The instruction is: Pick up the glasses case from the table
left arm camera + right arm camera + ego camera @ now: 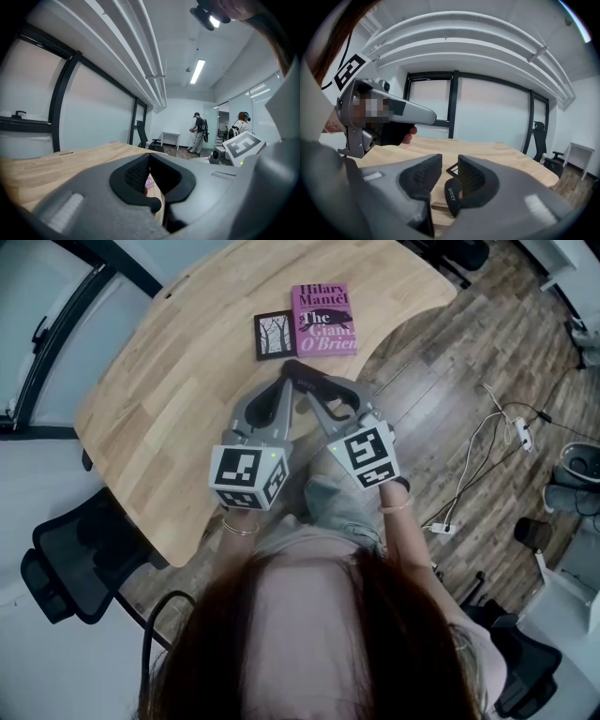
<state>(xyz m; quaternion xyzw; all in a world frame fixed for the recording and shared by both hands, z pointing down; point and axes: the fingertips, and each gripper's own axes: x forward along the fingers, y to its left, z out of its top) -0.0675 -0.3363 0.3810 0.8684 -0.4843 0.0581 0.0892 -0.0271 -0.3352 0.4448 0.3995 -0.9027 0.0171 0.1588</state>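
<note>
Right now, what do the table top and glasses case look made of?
Table top: pale wood, joined strips with visible grain, matte finish. Glasses case: black, smooth, with light lettering on its end; probably plastic or faux leather, though the look leaves that open.

Bright, even light from the ceiling strip light (197, 71); both gripper views warp and darken at edges.

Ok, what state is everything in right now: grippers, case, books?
left gripper: shut, nothing between its jaws
right gripper: open, not gripping the case
glasses case: closed, lying on the table
pink book: closed, flat on the table
small black book: closed, flat beside it
</note>
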